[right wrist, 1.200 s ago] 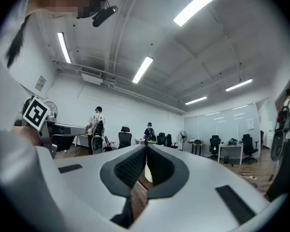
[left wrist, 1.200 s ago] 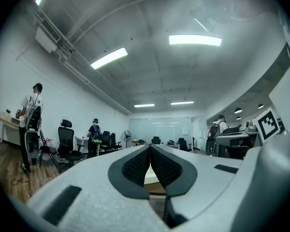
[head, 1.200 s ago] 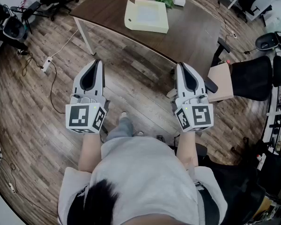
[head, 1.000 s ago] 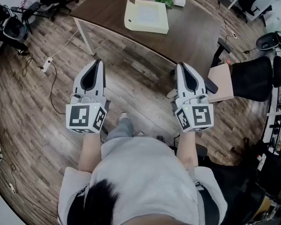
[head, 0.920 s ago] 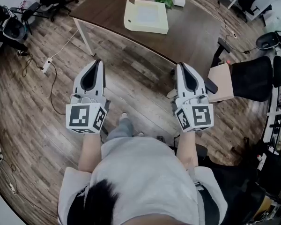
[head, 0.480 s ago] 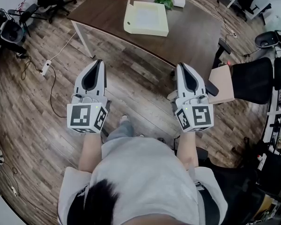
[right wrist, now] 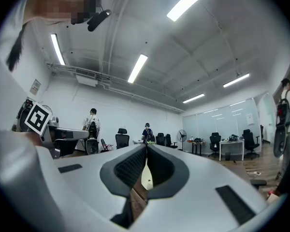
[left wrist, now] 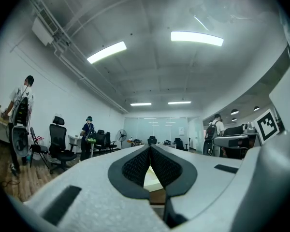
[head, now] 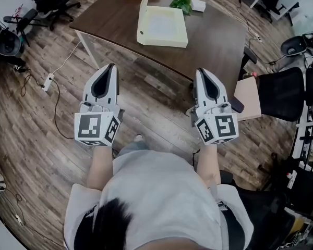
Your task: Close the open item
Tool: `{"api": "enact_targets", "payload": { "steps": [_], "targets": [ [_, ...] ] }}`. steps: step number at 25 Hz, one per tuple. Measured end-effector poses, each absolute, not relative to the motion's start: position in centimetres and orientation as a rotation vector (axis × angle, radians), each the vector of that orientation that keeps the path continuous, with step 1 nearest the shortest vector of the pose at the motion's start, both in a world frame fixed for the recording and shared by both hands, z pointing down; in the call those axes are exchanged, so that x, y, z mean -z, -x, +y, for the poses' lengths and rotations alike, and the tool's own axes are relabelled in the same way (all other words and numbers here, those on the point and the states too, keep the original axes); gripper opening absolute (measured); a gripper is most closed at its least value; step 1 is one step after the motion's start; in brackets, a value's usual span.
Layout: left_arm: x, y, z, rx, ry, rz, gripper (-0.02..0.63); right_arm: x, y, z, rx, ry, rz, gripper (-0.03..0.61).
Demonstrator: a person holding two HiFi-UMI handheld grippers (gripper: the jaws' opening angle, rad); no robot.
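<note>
Facing table [head: 219,40]; open cream box [head: 161,29] at twelve o'clock, lid [head: 144,5] raised at its nine o'clock side. Left tool [head: 111,66] and right tool [head: 200,71] pressed together, empty. Probably light, flimsy; push lid's top edge.

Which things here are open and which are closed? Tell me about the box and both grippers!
box: open, lid standing up at its left edge, resting on the table
left gripper: shut, holding nothing
right gripper: shut, holding nothing
</note>
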State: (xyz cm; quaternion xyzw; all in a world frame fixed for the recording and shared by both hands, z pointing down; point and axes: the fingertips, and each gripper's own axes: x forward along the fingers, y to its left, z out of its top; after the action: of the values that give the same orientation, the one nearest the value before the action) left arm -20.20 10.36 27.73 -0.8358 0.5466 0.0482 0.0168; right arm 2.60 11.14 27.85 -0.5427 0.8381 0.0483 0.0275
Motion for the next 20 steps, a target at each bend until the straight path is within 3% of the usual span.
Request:
{"api": "enact_targets", "payload": {
  "steps": [20],
  "targets": [
    [-29.5, 20.9, 1.7, -0.138, 2.687, 1.633, 0.009, -29.3, -1.9, 3.9, -0.119, 1.785, 2.543, 0.014]
  ]
}}
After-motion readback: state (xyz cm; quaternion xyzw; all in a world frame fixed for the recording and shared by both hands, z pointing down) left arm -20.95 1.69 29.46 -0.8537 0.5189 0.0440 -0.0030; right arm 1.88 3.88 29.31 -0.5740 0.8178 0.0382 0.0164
